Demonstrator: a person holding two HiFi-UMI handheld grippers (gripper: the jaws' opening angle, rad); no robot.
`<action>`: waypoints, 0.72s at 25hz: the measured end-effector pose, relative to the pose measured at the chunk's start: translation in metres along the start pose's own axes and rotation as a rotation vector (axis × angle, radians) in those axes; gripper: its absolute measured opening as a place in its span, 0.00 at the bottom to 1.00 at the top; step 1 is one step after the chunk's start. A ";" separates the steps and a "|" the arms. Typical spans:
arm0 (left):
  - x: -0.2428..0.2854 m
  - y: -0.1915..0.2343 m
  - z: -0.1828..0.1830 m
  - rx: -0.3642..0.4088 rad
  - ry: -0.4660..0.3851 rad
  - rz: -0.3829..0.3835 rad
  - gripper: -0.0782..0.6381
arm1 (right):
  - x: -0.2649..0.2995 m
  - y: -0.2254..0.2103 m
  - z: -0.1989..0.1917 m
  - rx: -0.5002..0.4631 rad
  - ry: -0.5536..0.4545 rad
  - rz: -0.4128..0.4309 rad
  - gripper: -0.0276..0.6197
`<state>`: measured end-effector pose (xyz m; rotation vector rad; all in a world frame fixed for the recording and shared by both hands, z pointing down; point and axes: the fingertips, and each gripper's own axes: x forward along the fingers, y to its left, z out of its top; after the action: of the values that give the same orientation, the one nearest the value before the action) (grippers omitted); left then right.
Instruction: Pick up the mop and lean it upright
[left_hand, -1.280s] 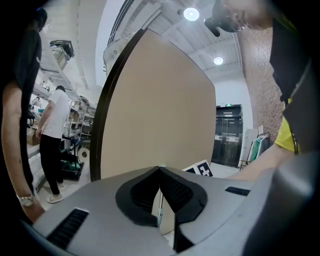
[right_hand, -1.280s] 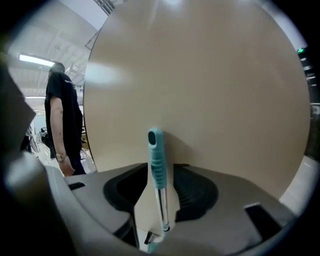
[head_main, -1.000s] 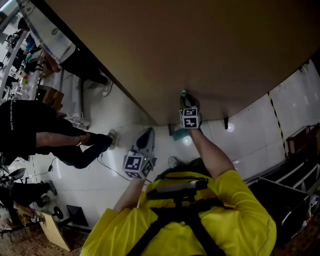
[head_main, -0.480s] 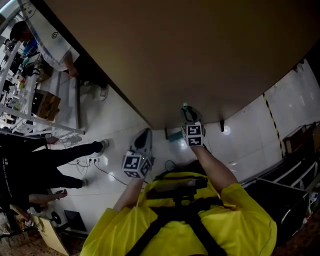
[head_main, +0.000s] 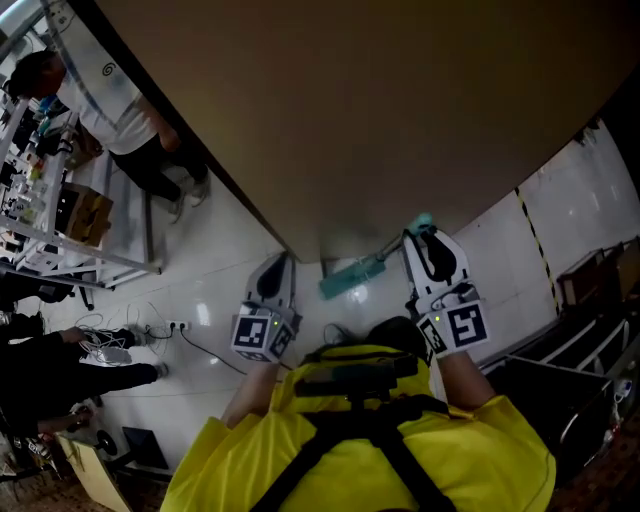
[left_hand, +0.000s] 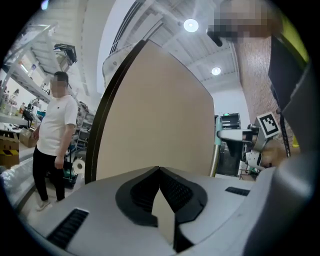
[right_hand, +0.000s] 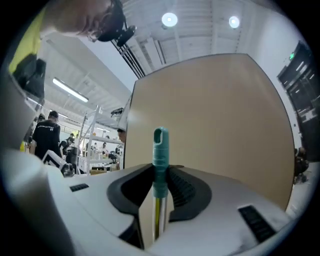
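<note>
My right gripper is shut on the mop handle; its teal tip pokes out past the fingers. In the right gripper view the teal cap and metal pole stand upright between the pads of that gripper. The teal mop head lies low by the foot of a big tan board. My left gripper hovers to the left of the mop, shut and holding nothing. In the left gripper view the mop pole rises at the right.
The tan board stands upright straight ahead. A person in a white shirt stands by shelving at the left. Cables and a power strip lie on the white tiled floor. Dark metal framing fills the right side.
My right gripper has swung right and nearer to me with the mop handle, and the teal mop head now shows more. The left gripper shifted slightly. People at the left moved.
</note>
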<state>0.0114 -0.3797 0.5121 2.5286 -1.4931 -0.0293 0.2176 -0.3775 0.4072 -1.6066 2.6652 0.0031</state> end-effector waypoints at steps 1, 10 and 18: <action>-0.001 -0.002 0.006 0.006 -0.010 -0.007 0.11 | -0.005 0.001 0.016 0.001 -0.030 0.004 0.20; 0.005 -0.010 0.022 0.047 -0.048 -0.052 0.11 | -0.020 0.007 0.040 -0.001 -0.057 0.011 0.20; 0.008 -0.003 0.007 0.005 -0.006 -0.065 0.11 | -0.018 0.007 0.035 -0.015 -0.030 -0.006 0.20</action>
<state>0.0170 -0.3866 0.5055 2.5828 -1.4140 -0.0437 0.2209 -0.3576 0.3729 -1.6059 2.6446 0.0466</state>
